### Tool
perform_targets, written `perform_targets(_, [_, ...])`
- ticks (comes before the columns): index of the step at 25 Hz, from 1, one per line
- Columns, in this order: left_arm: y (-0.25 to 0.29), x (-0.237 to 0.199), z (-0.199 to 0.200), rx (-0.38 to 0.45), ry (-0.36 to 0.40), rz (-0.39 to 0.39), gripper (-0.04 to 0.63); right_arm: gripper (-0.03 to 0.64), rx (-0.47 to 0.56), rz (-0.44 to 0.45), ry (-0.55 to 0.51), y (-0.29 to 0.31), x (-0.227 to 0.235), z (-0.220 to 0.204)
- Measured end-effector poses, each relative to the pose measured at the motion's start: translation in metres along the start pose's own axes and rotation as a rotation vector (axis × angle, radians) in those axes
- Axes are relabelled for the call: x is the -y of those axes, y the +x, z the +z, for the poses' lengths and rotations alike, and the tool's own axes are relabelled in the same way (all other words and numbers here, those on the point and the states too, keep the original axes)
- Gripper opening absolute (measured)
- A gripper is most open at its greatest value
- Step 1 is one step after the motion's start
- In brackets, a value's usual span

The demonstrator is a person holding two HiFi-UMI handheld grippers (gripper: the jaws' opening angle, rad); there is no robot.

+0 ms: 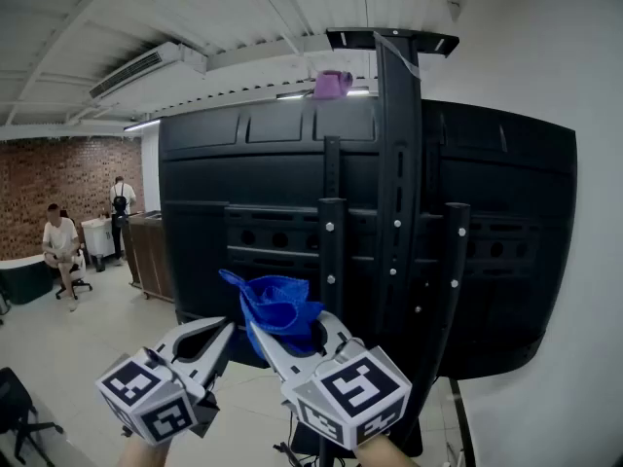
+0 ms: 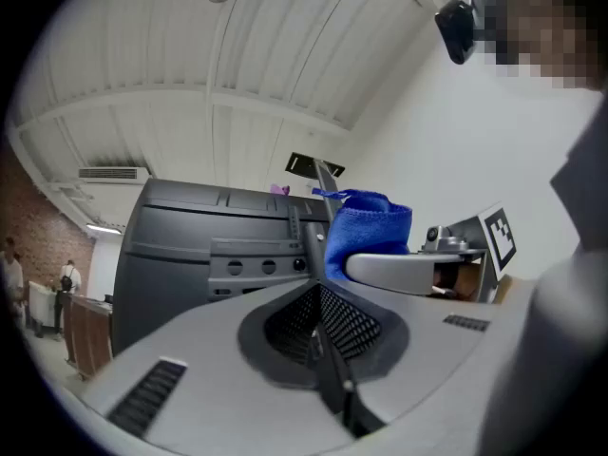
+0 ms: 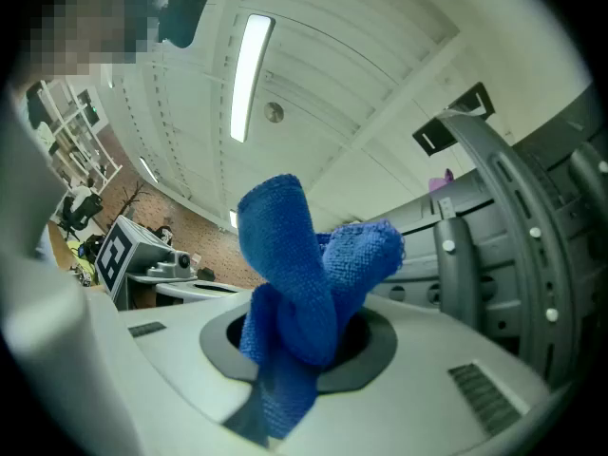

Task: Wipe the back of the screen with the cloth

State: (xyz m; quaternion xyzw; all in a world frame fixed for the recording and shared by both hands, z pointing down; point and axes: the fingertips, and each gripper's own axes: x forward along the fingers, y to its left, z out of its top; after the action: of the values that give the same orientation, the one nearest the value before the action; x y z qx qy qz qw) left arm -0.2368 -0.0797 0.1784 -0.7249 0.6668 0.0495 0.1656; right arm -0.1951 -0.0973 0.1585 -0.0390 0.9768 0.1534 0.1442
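The black back of the screen (image 1: 263, 202) fills the middle of the head view, with a vertical mount column (image 1: 399, 163) and brackets bolted to it. A crumpled blue cloth (image 1: 277, 307) is pinched in my right gripper (image 1: 292, 334), which is shut on it just below and in front of the panel; the cloth (image 3: 304, 293) bunches up out of the jaws in the right gripper view. My left gripper (image 1: 219, 339) sits beside it to the left, shut with nothing in it; its view shows the screen back (image 2: 209, 245) and the blue cloth (image 2: 366, 231).
A white wall (image 1: 574, 47) stands close on the right. A purple object (image 1: 333, 84) sits above the screen's top edge. Far left, a person (image 1: 60, 241) sits on a chair, another stands by a brown counter (image 1: 151, 251), before a brick wall.
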Motion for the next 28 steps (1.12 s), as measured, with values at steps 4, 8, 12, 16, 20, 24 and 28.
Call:
perform_targets(4, [-0.003,-0.047,0.015,0.024,-0.022,0.029,0.009,0.089,0.022,0.04,-0.009,0.061,0.003,0.016])
perform_targets(8, [0.003,-0.114,0.037,0.075,0.0,0.055,0.009,0.089,0.009,0.084,0.013,0.146,0.006,0.032])
perform_targets(12, [0.014,-0.202,0.063,0.152,0.017,0.088,0.012,0.089,-0.002,0.101,0.028,0.245,0.02,0.049])
perform_targets(16, [0.022,-0.288,0.077,0.183,-0.008,0.099,0.017,0.089,-0.026,0.084,0.028,0.344,0.042,0.063])
perform_targets(20, [0.023,-0.343,0.074,0.172,0.005,0.078,0.017,0.089,-0.051,0.03,0.024,0.432,0.066,0.072])
perform_targets(24, [0.025,-0.383,0.069,0.188,0.034,0.058,0.017,0.089,-0.072,-0.036,0.005,0.5,0.089,0.077])
perform_targets(28, [0.033,-0.412,0.071,0.206,0.053,0.041,0.011,0.085,-0.094,-0.065,0.039,0.529,0.101,0.073])
